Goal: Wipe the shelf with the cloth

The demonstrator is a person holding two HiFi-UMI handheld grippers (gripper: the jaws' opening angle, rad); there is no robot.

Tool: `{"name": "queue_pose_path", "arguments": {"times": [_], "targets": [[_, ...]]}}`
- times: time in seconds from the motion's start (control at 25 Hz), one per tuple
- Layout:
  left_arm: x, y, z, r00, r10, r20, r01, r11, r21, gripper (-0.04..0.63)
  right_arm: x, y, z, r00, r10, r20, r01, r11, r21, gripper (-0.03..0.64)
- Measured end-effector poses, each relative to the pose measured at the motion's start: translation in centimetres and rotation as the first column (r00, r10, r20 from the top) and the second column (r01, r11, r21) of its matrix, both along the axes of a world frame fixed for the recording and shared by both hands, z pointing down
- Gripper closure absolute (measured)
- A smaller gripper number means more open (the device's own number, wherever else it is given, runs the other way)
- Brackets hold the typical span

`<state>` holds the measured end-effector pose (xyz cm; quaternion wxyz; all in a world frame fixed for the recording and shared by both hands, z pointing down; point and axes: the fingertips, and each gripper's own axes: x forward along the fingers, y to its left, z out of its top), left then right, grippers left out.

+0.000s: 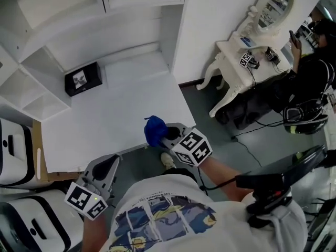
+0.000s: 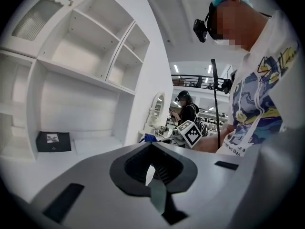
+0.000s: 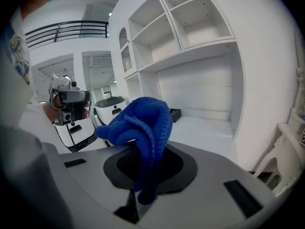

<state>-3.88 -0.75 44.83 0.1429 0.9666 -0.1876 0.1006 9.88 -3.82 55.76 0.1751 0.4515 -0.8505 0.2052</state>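
**Cloth clamped in your right gripper at the shelf's front edge**

In the head view, the white shelf (image 1: 121, 109) fills the field from 9 to 12 o'clock. Its broad lower surface is bare except for a small black box (image 1: 83, 79), which sits against the back wall at about 10 o'clock from the cloth and well apart from it. Open compartments stand above and to the left of that surface.

At 2 o'clock, past the shelf's side wall, a white dressing table (image 1: 231, 56) carries an oval mirror (image 1: 276, 5). A seated person (image 1: 310, 67) in dark clothes is beside it. Two white machines (image 1: 16, 146) stand on the floor at 8 o'clock, just beside the shelf's left end. Nothing lies on the surface between the cloth and the box.

Your right gripper (image 1: 161, 135) is clamped on the blue cloth (image 1: 154, 130). In the right gripper view the cloth is pinched between the jaws, with most of it bunched above them and a tail hanging below. In the head view the cloth sits over the shelf's front edge near its right-hand corner. You cannot tell from any view whether it touches the surface.

Your left gripper (image 1: 107, 164) is at 7 o'clock from the cloth, off the shelf's front edge. Its jaws are drawn to a thin slit with nothing between them.
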Motion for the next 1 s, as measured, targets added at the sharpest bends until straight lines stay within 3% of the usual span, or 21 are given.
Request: {"name": "queue_pose_path", "arguments": {"times": [0.64,1.0], "targets": [[-10.5,6.3,2.0,0.999,0.017,-0.034,-0.018,0.999,-0.037,0.584,-11.3,7.2,-0.6,0.997,-0.035,-0.062,0.036,0.999,0.014,0.552],[-11.8,10.2,3.7,0.997,0.029,-0.073,-0.035,0.997,-0.074,0.584,-12.9,12.2,-0.8,0.99,-0.066,-0.122,0.065,0.998,-0.014,0.552]]}}
